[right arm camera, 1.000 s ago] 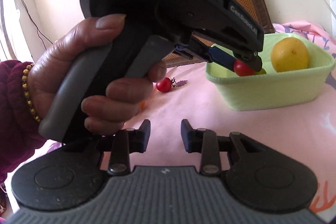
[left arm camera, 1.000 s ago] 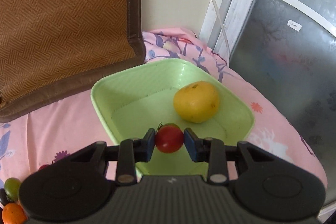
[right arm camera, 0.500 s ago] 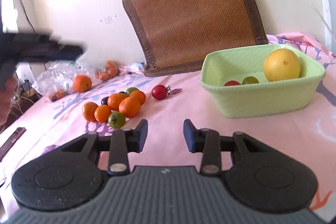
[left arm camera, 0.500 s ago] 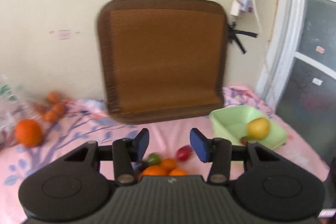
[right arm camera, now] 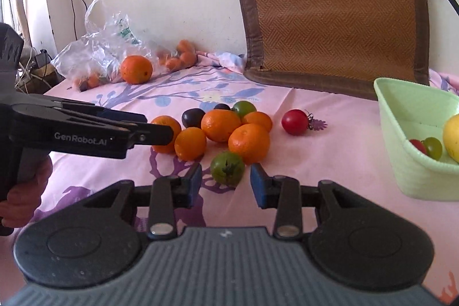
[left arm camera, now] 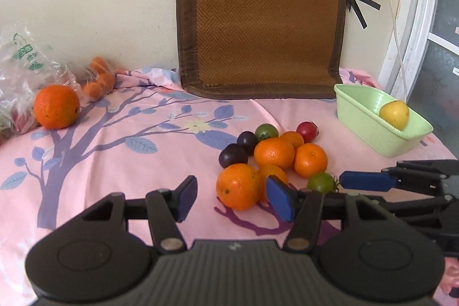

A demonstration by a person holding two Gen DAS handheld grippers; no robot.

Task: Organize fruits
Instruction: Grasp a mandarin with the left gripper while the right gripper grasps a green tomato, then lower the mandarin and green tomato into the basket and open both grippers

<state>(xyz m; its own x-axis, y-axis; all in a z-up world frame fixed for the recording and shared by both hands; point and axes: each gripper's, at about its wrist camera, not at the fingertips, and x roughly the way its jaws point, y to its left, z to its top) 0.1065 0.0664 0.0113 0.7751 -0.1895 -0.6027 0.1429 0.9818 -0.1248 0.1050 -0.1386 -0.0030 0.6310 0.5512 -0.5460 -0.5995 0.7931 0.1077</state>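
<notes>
A pile of oranges [right arm camera: 220,124], two dark plums [right arm camera: 193,117], green tomatoes and a red tomato [right arm camera: 294,122] lies on the pink cloth. My right gripper [right arm camera: 225,185] is open, its pads on either side of a green tomato [right arm camera: 227,168]. My left gripper [left arm camera: 231,199] is open and empty, just before an orange [left arm camera: 238,186]. The green basket [right arm camera: 407,162] at the right holds a yellow fruit [left arm camera: 394,114], a red tomato [right arm camera: 417,146] and a green one [right arm camera: 433,147].
A woven brown mat [left arm camera: 259,19] leans on the wall behind. A plastic bag [right arm camera: 100,48] with small fruits and a large orange [left arm camera: 56,106] lie at the far left. A white door frame [left arm camera: 413,19] stands at the right.
My left gripper let go of the red tomato in the basket, opened and drew back to the fruit pile. My right gripper moved forward around the green tomato.
</notes>
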